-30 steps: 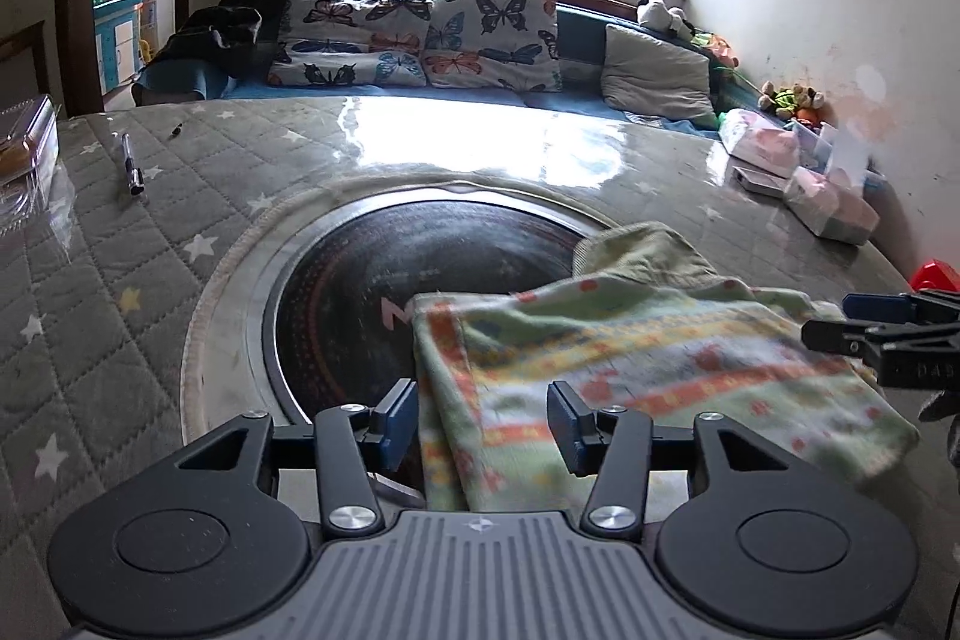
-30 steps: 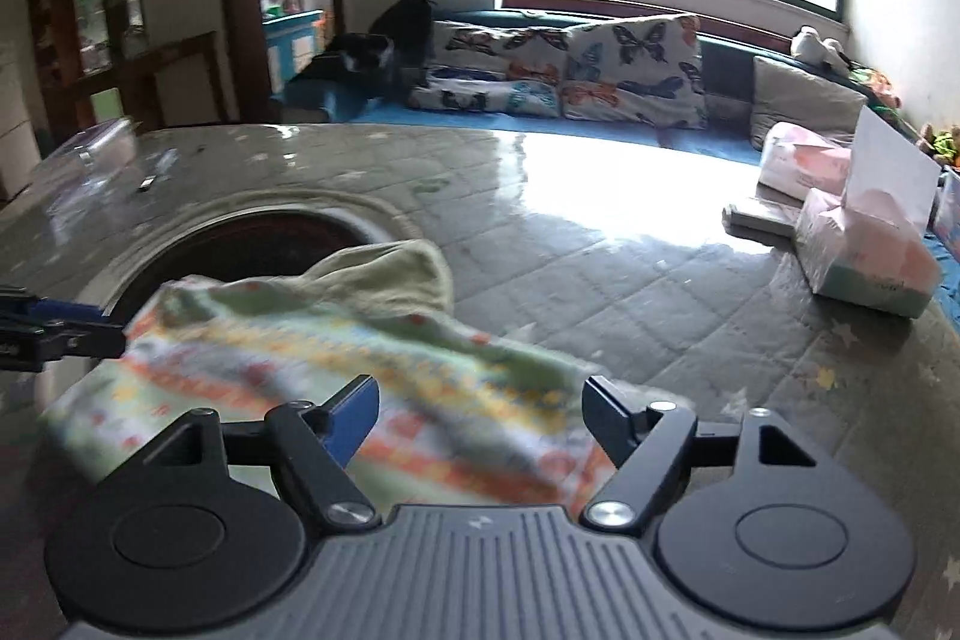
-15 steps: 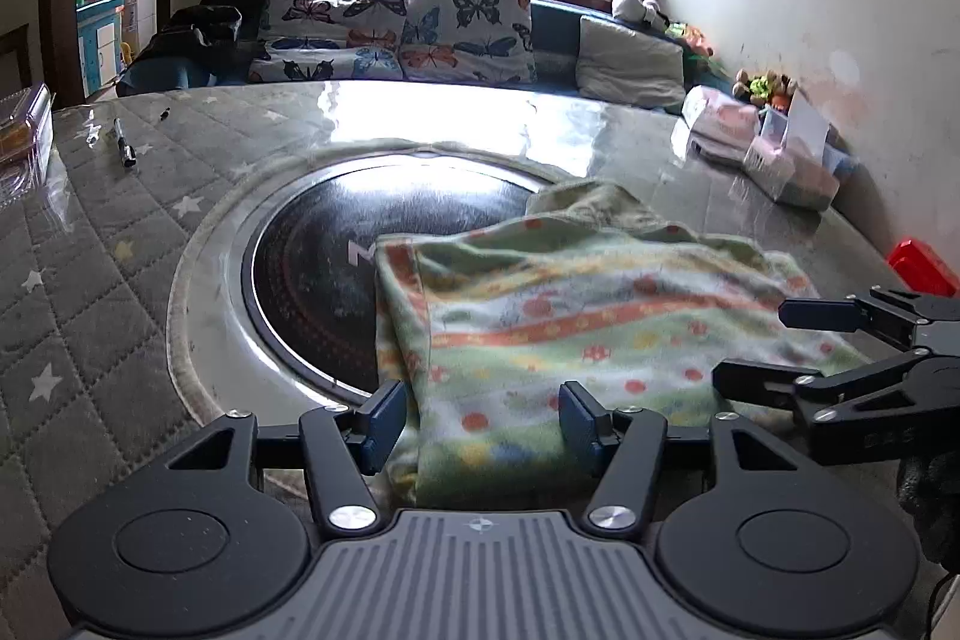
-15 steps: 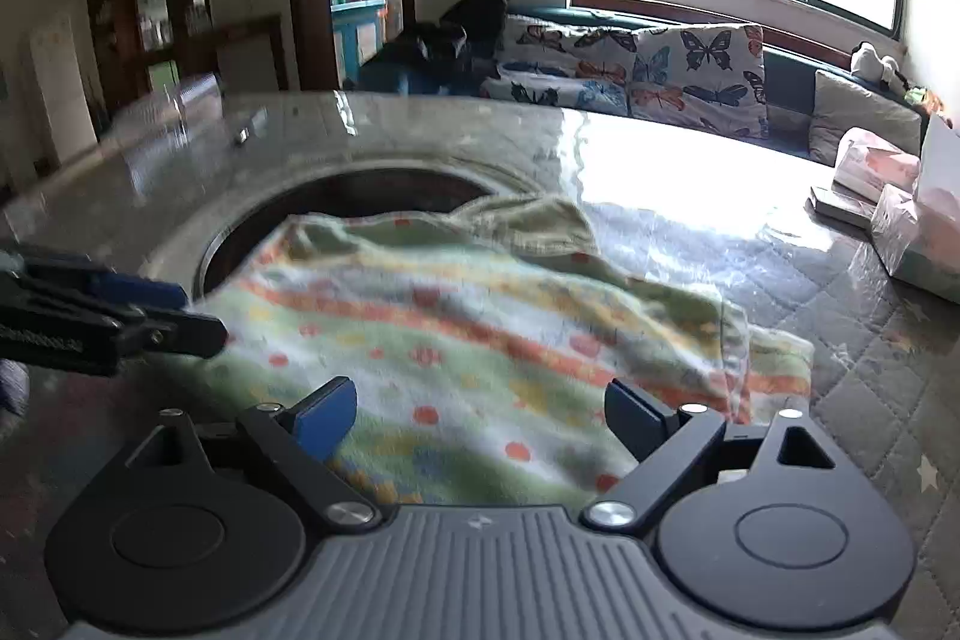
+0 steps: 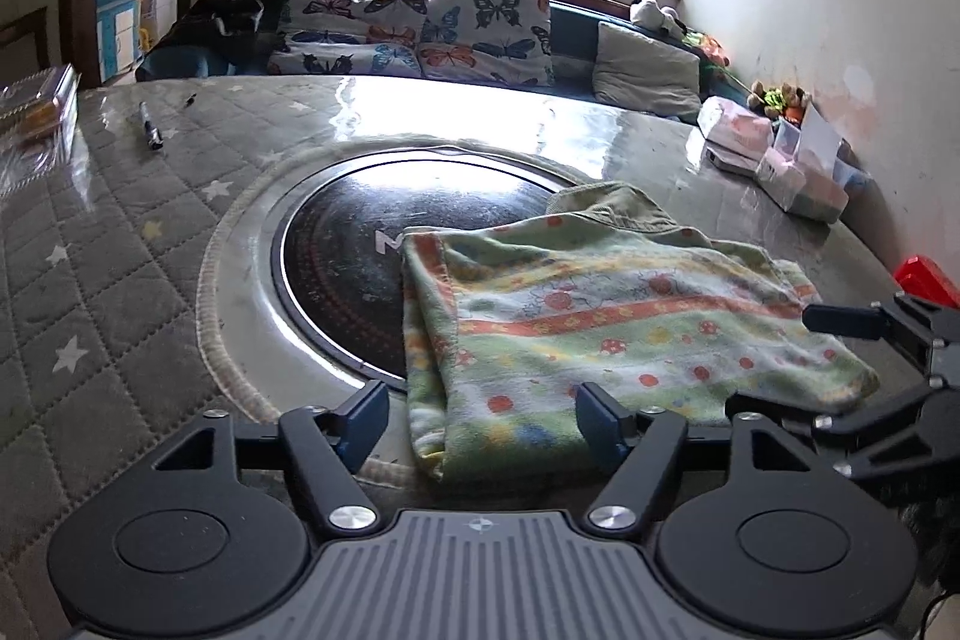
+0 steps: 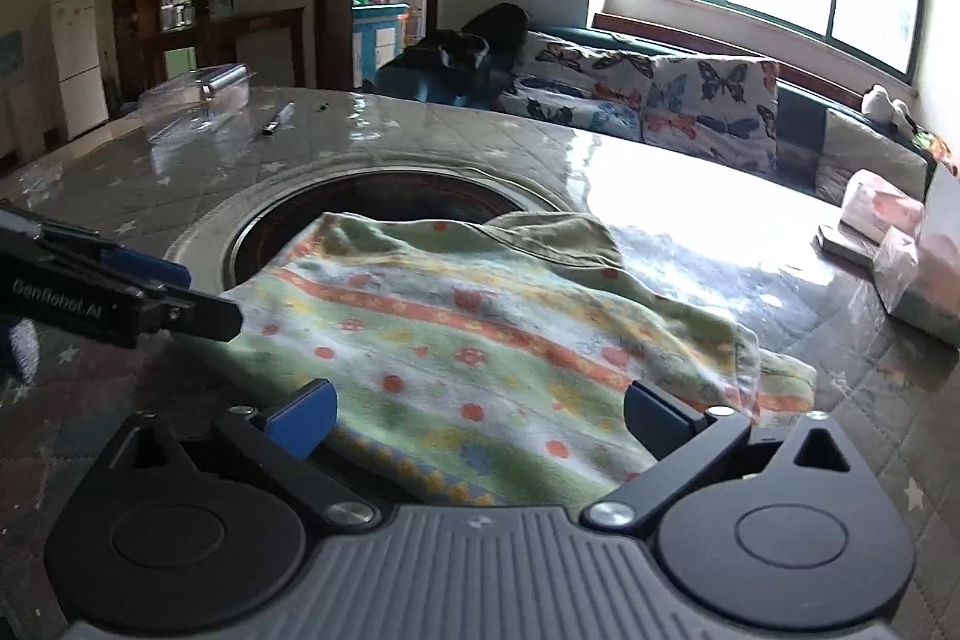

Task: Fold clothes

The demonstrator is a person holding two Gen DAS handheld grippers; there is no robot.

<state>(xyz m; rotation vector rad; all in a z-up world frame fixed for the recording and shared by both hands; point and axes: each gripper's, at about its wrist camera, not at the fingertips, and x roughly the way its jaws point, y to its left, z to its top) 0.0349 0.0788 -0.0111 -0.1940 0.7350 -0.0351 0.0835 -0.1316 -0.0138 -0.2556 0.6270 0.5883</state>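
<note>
A folded green garment (image 5: 606, 316) with orange stripes and red dots lies on the table, partly over the dark round hotplate (image 5: 372, 244). It also shows in the right wrist view (image 6: 480, 340). My left gripper (image 5: 480, 415) is open and empty, its jaws either side of the garment's near left corner. My right gripper (image 6: 477, 415) is open and empty at the garment's near edge. The right gripper shows at the right of the left wrist view (image 5: 858, 370), and the left gripper at the left of the right wrist view (image 6: 120, 298).
A quilted grey table cover (image 5: 108, 280) under glossy plastic. A black pen (image 5: 150, 127) and a clear plastic box (image 5: 36, 118) at the far left. Tissue packs (image 5: 780, 160) at the far right, a red object (image 5: 924, 277) at the right edge. A sofa with butterfly cushions (image 5: 420, 34) behind.
Both grippers have drawn back from the garment and opened wider. The garment now lies flat and folded, released on the table.
</note>
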